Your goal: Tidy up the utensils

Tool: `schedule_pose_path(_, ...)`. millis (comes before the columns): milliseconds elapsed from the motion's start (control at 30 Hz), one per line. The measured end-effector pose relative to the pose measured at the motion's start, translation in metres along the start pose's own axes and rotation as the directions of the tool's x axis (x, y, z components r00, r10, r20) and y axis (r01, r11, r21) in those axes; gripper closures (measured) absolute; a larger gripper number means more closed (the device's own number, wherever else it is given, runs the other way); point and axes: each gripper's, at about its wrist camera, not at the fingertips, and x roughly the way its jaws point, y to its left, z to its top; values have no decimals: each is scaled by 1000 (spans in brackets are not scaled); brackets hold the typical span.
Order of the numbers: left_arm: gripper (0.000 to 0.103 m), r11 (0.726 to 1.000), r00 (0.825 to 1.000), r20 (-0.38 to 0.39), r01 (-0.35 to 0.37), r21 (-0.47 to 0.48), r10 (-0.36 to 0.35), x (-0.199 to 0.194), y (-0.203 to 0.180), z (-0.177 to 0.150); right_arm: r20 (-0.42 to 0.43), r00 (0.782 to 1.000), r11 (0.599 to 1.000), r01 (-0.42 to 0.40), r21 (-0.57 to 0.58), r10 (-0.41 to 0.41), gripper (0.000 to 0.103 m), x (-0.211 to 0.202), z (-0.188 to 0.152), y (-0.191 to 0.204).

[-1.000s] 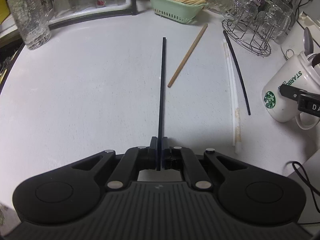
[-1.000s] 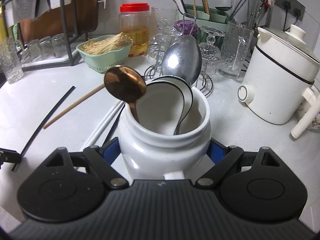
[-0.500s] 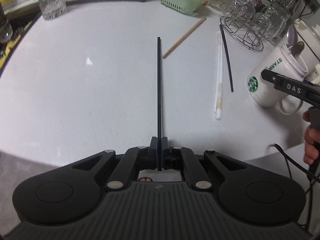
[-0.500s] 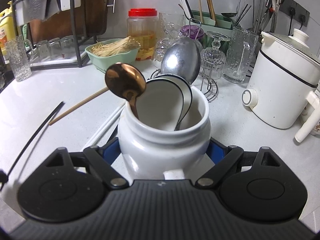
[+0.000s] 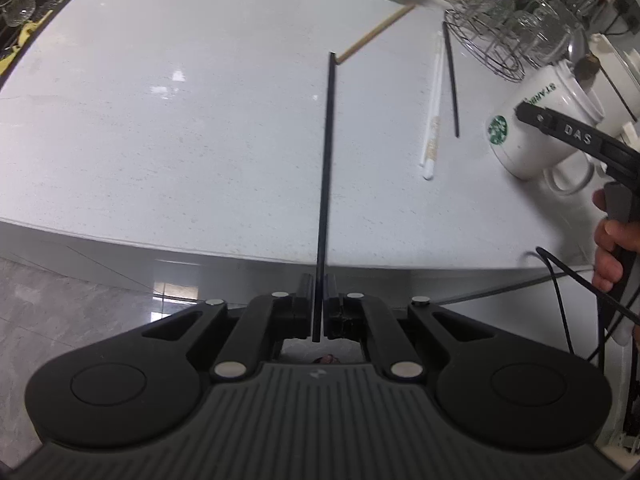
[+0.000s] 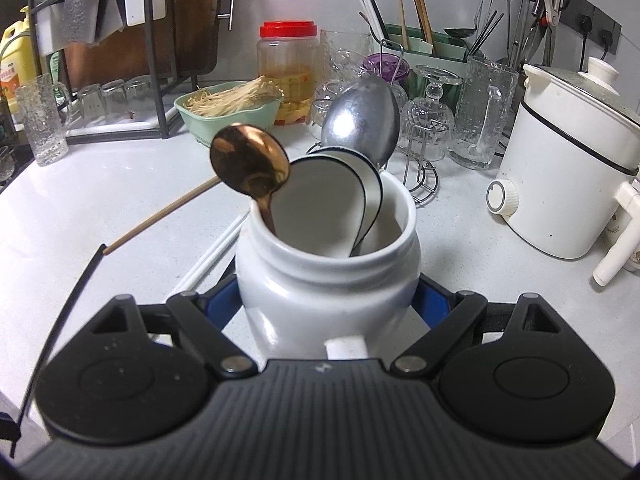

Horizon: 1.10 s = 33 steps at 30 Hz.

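The black chopstick (image 5: 326,168) sits pinched at its near end in the left claw (image 5: 319,312), whose jaws are pressed together on it, and it juts straight ahead over the white desk (image 5: 168,128). A second ago the whole claw was over the desktop; now it has drawn back past the desk's front edge, so the floor tiles (image 5: 72,300) show beneath it, and the chopstick's far tip lines up with the near end of the wooden chopstick (image 5: 374,34) instead of ending beside it. To the right on the desk lie a pair of white chopsticks (image 5: 434,108) and another black chopstick (image 5: 451,80), side by side and close together. Farther right, the white Starbucks mug (image 5: 532,128) is clamped in the right claw (image 6: 328,300): its jaws are spread partway, blue pads pressing both sides of the mug, unchanged from a second ago. The mug stands on the desk and holds a copper spoon (image 6: 250,162), a large steel spoon (image 6: 362,120) and two white ceramic spoons (image 6: 324,208) with dark rims. A person's hand (image 5: 612,240) grips the right claw's handle. Behind the mug stand a green basket (image 6: 228,114), a red-lidded jar (image 6: 289,72), a wire rack of glasses (image 6: 424,128) and a white electric cooker (image 6: 568,176).
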Motion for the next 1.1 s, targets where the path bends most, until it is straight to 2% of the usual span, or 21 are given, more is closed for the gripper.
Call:
schedule_pose_path(67,96,1000,1000,-3,2,-9,-2,-2,4,4,0,1000,1000,-5,-2,5,12,0,0,-1)
schedule_pose_path(200,76,1000,1000,-12,8,-4,-8,-4,8,4,2,1000,1000,-8,-5,8,12,-1,-1,-1)
schedule_pose_path(233,76,1000,1000,-14,6,4,-6,-4,7,3,3,1000,1000,-8,-4,8,12,-1,-1,-1)
schedule_pose_path(467,78,1000,1000,-21,13,8,-13,11,2,2,10,1000,1000,-7,-2,7,12,-1,-2,0)
schedule_pose_path(500,83,1000,1000,-20,11,15,-11,14,1,2,10,1000,1000,-8,-4,8,12,-1,-2,0)
schedule_pose_path(533,95,1000,1000,-23,2,20,-2,16,1,2,10,1000,1000,-10,-4,10,12,-1,-2,-1)
schedule_pose_path(633,98,1000,1000,-7,-7,22,7,14,-1,4,12,1000,1000,-15,-6,15,12,-2,-2,-2)
schedule_pose_path(800,98,998,999,31,-19,54,17,-10,-14,17,23,1000,1000,-17,-5,18,12,-2,-4,-2)
schedule_pose_path(1100,98,989,987,160,-46,141,23,-73,-60,58,56,998,999,-39,21,38,12,-3,-10,-6)
